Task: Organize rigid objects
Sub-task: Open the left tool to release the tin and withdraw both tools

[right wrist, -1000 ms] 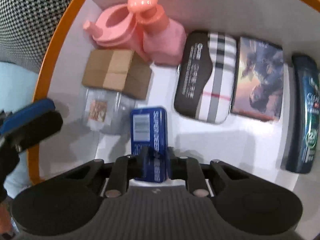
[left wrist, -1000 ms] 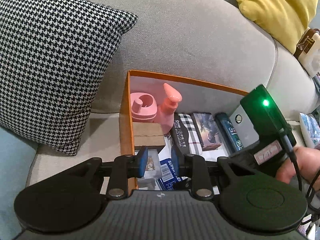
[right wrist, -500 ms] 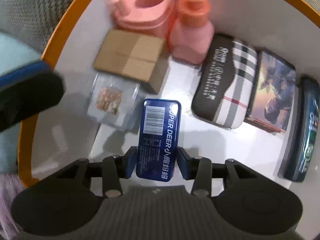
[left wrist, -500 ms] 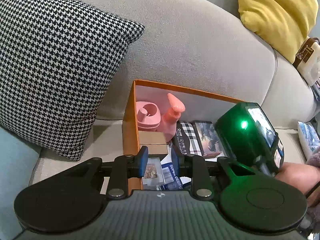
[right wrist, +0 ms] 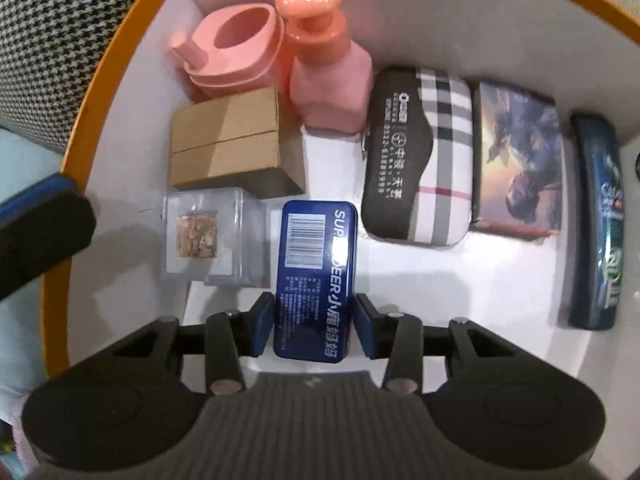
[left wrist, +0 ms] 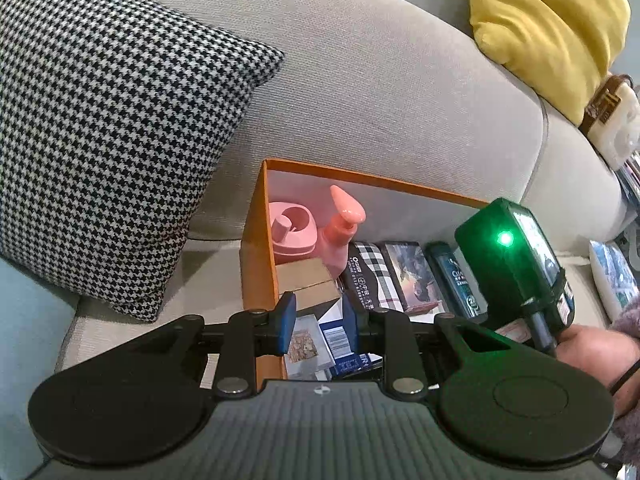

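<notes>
A blue tin [right wrist: 316,264] lies flat on the white floor of the orange-rimmed box [right wrist: 104,92], beside a clear plastic box [right wrist: 208,232]. My right gripper [right wrist: 314,324] straddles the tin's near end, open, with a small gap at each pad. Also in the box are a cardboard carton [right wrist: 228,140], a pink cup [right wrist: 236,48], a pink pump bottle [right wrist: 328,80], a plaid case [right wrist: 420,156], a picture box [right wrist: 516,160] and a dark shampoo bottle [right wrist: 600,220]. My left gripper [left wrist: 318,320] hovers over the box's near left corner [left wrist: 256,264], narrowly open and holding nothing.
The box sits on a grey sofa [left wrist: 380,92]. A houndstooth cushion [left wrist: 100,140] leans to its left and a yellow cushion [left wrist: 544,28] is at the top right. A hand [left wrist: 592,352] holds the right gripper's green-lit body [left wrist: 512,256] over the box's right side.
The right gripper's jaws spread and let go of the blue tin, which now lies flat in the box. The left gripper drew back slightly from the box.
</notes>
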`<state>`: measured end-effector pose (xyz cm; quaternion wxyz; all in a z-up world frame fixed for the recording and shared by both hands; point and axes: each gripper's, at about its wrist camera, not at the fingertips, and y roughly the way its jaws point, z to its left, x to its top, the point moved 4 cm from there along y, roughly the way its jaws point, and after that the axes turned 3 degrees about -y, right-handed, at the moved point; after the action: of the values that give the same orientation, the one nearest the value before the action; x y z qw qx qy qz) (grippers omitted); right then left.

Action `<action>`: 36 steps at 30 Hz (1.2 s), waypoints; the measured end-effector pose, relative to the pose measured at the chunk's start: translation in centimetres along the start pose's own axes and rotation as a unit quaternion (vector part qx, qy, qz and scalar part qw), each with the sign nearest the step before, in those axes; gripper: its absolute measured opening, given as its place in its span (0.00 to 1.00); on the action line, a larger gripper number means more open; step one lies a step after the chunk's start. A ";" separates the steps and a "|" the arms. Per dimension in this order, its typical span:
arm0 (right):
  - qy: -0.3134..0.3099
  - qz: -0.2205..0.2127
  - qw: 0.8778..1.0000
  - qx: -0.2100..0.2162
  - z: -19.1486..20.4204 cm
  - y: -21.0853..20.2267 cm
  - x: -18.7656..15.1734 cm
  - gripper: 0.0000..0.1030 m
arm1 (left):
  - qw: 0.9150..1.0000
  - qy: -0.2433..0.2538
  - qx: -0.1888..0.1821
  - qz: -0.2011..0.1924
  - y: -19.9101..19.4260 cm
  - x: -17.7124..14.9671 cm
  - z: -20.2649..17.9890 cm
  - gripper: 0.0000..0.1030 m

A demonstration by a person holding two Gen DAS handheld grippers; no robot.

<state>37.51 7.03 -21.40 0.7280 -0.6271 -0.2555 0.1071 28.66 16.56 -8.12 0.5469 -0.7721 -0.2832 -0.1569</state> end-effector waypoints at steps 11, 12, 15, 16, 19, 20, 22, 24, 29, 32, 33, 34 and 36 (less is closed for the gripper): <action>0.000 -0.007 0.999 0.037 -2.0 -0.3 -0.2 0.43 | 0.939 0.339 0.018 0.056 3.0 0.7 -5.9 0.29; -0.001 -0.007 0.999 0.040 -2.2 -0.3 -0.2 0.43 | 0.927 0.368 0.021 0.066 3.5 0.7 -6.2 0.29; 0.013 -0.002 0.998 0.054 -3.2 0.1 0.0 0.43 | 0.907 0.408 0.031 0.104 4.8 1.0 -6.5 0.29; 0.021 0.000 0.998 0.062 -3.5 0.1 0.1 0.43 | 0.906 0.407 0.034 0.114 5.2 1.2 -6.4 0.29; 0.032 0.004 0.996 0.077 -4.1 0.3 0.3 0.43 | 0.906 0.403 0.021 0.124 6.3 1.5 -6.8 0.26; 0.030 0.005 0.996 0.081 -4.3 0.3 0.4 0.43 | 0.904 0.410 0.020 0.122 6.6 1.5 -6.9 0.26; 0.030 0.007 0.996 0.088 -4.7 0.3 0.5 0.43 | 0.897 0.425 0.025 0.121 7.3 1.3 -7.3 0.26; 0.031 0.007 0.996 0.089 -5.1 0.2 0.4 0.43 | 0.896 0.424 0.032 0.126 8.9 1.8 -6.9 0.26; 0.037 0.006 0.995 0.096 -6.0 0.8 0.7 0.43 | 0.904 0.405 0.055 0.127 10.1 2.2 -6.8 0.26; 0.044 -0.003 0.994 0.097 -6.2 0.6 1.0 0.43 | 0.895 0.419 0.061 0.139 9.7 2.1 -6.6 0.26; 0.048 -0.006 0.994 0.100 -6.3 0.5 1.1 0.43 | 0.892 0.423 0.060 0.146 9.6 2.1 -6.6 0.26; 0.052 -0.007 0.993 0.101 -6.5 0.4 1.1 0.43 | 0.889 0.428 0.058 0.151 9.4 2.0 -6.5 0.26; 0.053 -0.015 0.993 0.100 -6.6 0.2 1.4 0.43 | 0.884 0.437 0.062 0.152 9.1 1.9 -6.2 0.26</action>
<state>42.03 2.08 -21.85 0.8011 -0.5520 -0.2142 0.0875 36.09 9.08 -11.76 0.6791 -0.6235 0.0964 -0.3752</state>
